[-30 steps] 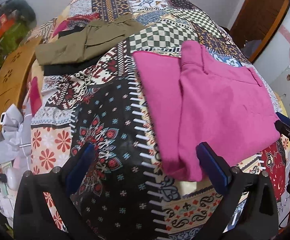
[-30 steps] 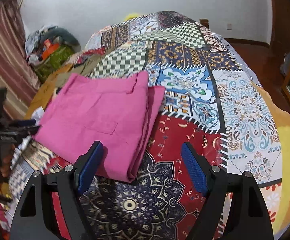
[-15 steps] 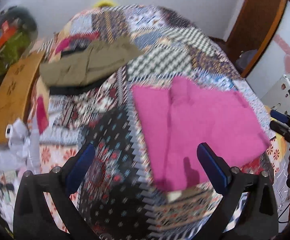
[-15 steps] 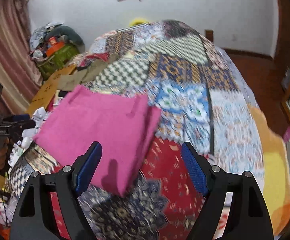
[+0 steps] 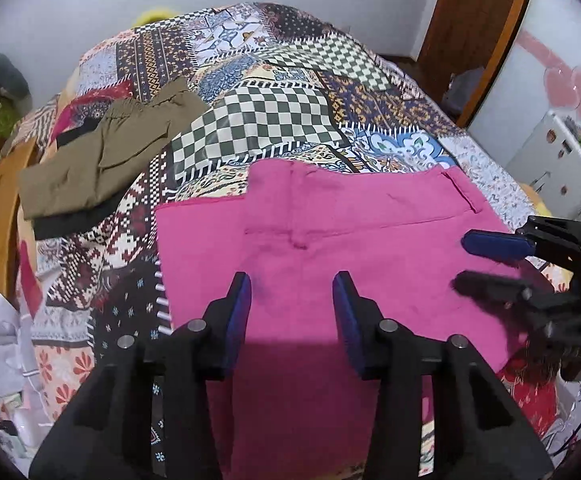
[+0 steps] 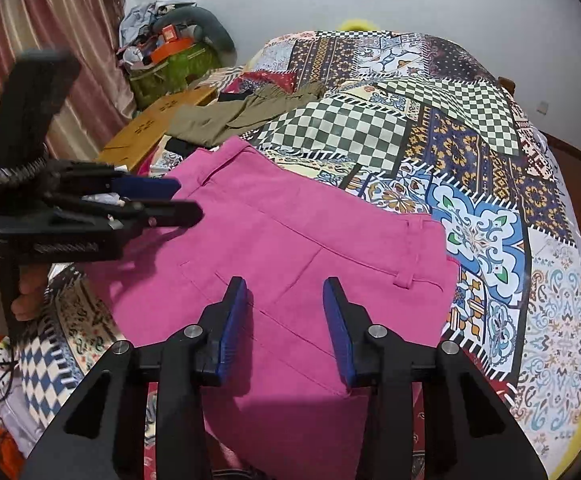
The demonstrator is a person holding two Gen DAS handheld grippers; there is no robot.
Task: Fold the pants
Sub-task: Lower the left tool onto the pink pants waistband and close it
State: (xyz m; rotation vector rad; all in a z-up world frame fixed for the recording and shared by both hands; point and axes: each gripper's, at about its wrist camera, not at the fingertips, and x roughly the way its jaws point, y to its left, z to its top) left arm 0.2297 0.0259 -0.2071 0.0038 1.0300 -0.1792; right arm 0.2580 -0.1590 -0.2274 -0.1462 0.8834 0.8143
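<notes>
The folded pink pants (image 5: 330,248) lie flat on the patchwork bedspread (image 5: 274,120), directly under and ahead of both tools. The left gripper (image 5: 292,312) hangs over the pants' near edge; its jaws have just been closing and stand partly apart, with nothing pinched between the 2 blue pads. The right gripper (image 6: 284,312) is likewise half-closed above the fabric, gripping nothing. Ahead and to the left gripper's left sits a folded olive garment (image 5: 102,160) atop a black one.
</notes>
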